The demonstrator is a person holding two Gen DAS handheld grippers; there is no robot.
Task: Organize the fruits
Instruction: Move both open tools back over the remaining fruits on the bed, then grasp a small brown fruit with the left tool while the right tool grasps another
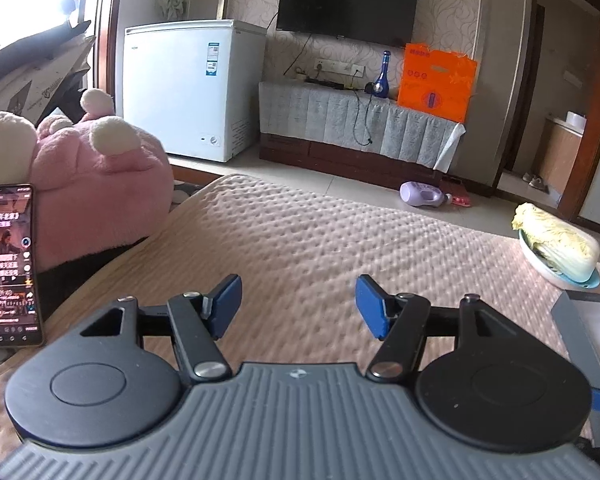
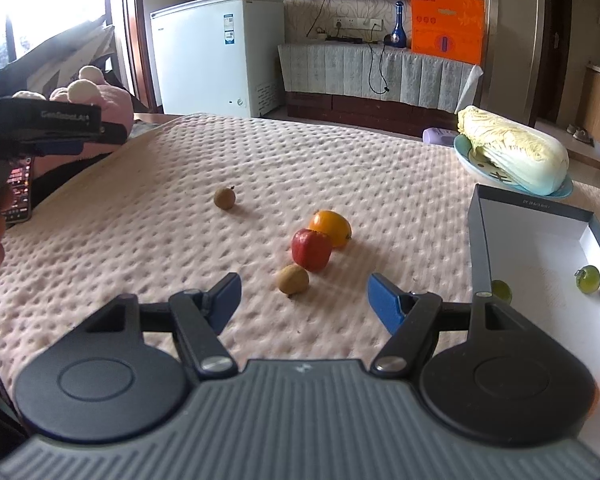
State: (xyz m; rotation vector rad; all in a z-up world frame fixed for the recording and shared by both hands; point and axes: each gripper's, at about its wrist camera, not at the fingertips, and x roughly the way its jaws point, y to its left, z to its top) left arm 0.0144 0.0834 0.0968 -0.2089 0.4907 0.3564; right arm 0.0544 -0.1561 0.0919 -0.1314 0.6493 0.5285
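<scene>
On the quilted beige table cover (image 2: 148, 216) lie four loose fruits: one red apple (image 2: 311, 249) touching one orange (image 2: 331, 227) just behind it, one brown round fruit (image 2: 293, 279) just near of the apple, and a second brown fruit (image 2: 224, 198) apart to the far left. At right, one open box (image 2: 540, 240) holds two green fruits (image 2: 589, 278), plus a red one at the edge. One cabbage (image 2: 512, 152) rests on one plate (image 2: 466, 156) beyond. The right gripper (image 2: 304, 300) hovers with jaws spread, empty, near the brown fruit. The left gripper (image 1: 299, 304) is likewise spread wide, empty, over bare cover beside one phone (image 1: 10, 264).
</scene>
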